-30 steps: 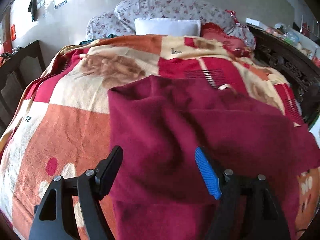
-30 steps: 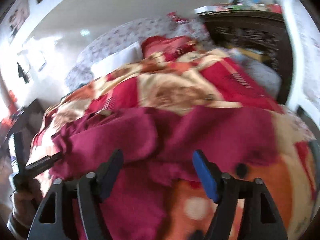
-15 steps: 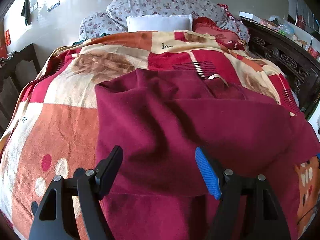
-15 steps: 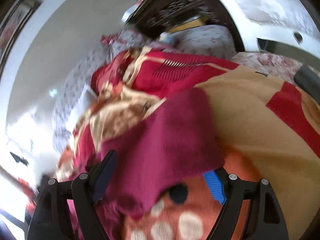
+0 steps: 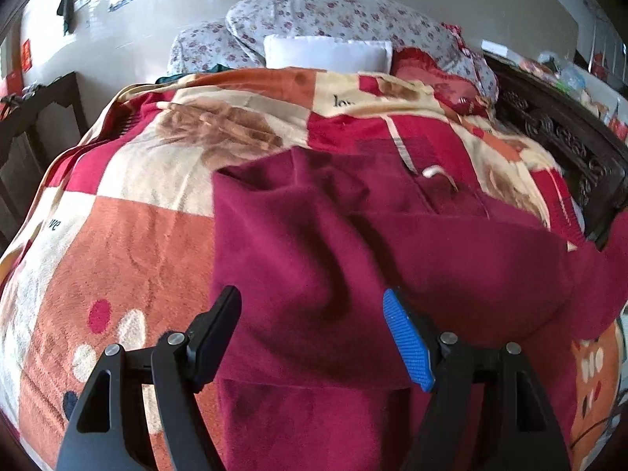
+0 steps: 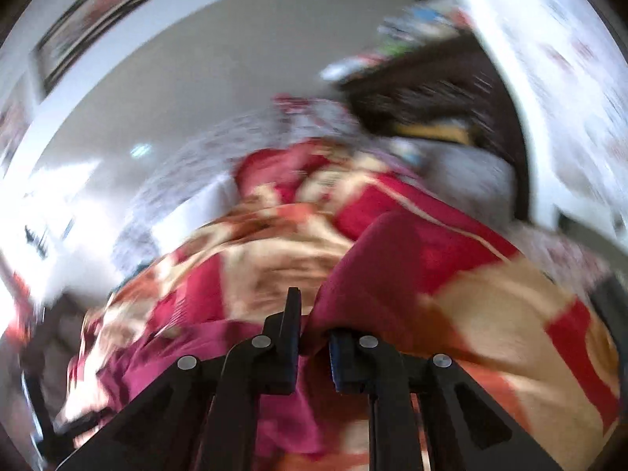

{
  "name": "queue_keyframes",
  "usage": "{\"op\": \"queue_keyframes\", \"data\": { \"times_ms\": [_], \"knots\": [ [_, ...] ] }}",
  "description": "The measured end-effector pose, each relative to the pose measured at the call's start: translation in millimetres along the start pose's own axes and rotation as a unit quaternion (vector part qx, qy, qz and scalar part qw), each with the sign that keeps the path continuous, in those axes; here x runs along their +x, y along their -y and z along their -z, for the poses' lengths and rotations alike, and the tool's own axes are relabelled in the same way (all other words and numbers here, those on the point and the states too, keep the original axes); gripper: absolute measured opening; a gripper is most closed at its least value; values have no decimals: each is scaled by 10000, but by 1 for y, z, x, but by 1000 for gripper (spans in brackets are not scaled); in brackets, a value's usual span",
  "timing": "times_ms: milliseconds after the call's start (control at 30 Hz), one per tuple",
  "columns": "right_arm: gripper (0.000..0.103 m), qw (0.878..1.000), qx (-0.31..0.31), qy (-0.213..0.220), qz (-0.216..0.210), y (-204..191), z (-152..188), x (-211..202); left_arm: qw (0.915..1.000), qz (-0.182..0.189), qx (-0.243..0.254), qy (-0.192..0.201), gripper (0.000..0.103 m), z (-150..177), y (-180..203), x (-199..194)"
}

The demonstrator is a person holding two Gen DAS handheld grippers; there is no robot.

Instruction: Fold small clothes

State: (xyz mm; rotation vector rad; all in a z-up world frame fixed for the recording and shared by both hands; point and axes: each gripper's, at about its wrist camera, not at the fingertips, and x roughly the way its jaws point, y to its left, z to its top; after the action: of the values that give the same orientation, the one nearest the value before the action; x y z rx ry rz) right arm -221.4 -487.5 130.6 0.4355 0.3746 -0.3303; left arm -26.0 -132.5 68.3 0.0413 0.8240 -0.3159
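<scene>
Dark red fleece garment lies on the patterned blanket, spread across the near half of the bed, toward its right side. A small pale loop at its far edge sits toward the pillows, so that end points away from you. The near part is doubled over: a folded hem runs left to right just above your left gripper. Its long axis looks to run left to right across the bed, though the right end passes out of the left view, so you cannot be sure.

Your left gripper hangs over the near fold with its jaws spread wide, nothing between them; black finger over the garment's left edge, blue pad over the cloth.

Your right gripper has its jaws drawn in narrow, pinching a bunch of the same red garment, which rises from the pinch as a raised flap. That view is heavily blurred.

Beyond: a white pillow against flowered pillows, and a dark carved wooden frame along the right side.
</scene>
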Motion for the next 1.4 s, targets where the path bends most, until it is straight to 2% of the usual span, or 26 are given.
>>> {"op": "queue_keyframes", "data": {
  "times_ms": [100,200,267,300,333,467,533,600,733,833,933,967,1000,1033,1133,1200,1267,1333,1400],
  "knots": [
    [14,9916,-1100,-330,-597,-76,21,14,9999,23,-145,45,74,-3,-6,-4],
    [17,9689,-1904,-1066,-1166,-135,64,42,9999,47,-134,6,74,-2,-7,-4],
    [33,9526,-2168,-1664,-1336,-157,96,61,10000,39,-74,-11,74,0,-6,-4],
    [52,9487,-2212,-1808,-1352,-161,106,66,10000,38,-49,-15,74,0,-6,-4],
    [64,9459,-2237,-1903,-1382,-162,115,67,10000,42,-33,-16,74,1,-7,-4],
    [70,9487,-1932,-1962,-1555,-141,119,51,10000,60,-2,20,74,1,-7,-6],
    [82,9545,-1536,-1930,-1674,-122,113,36,9999,113,-44,29,74,1,-5,-6],
    [83,9621,-1124,-1780,-1733,-103,102,17,9998,184,-46,25,74,2,-1,-6],
    [83,9796,-306,-1343,-1461,-59,76,6,9997,236,5,13,74,3,10,-5],
    [83,9786,327,-1355,-1514,-40,64,25,9995,308,19,26,74,4,15,-7],
    [81,9769,652,-1445,-1435,-40,59,54,9995,326,54,4,74,5,14,-9],
    [79,9770,752,-1445,-1375,-41,57,66,9994,332,54,-5,74,4,12,-10],
    [68,9774,786,-1424,-1350,-42,55,72,9995,321,35,14,74,4,13,-10],
    [63,9788,737,-1377,-1322,-47,52,78,9994,332,0,35,74,3,9,-11],
    [63,9800,176,-1163,-1603,-82,47,79,9986,507,-152,77,79,0,-5,-14],
    [63,9684,-267,-1214,-2163,-115,52,77,9966,738,-355,25,79,-4,-17,-9],
    [67,9500,-814,-1370,-2684,-144,64,73,9944,897,-546,-75,79,-5,-25,-3],
    [77,9392,-1291,-1471,-2822,-161,77,64,9906,1116,-772,-173,79,-4,-34,2],
    [78,9364,-1505,-1537,-2774,-163,85,59,9874,1278,-919,-180,79,-4,-42,3]
  ]
}}
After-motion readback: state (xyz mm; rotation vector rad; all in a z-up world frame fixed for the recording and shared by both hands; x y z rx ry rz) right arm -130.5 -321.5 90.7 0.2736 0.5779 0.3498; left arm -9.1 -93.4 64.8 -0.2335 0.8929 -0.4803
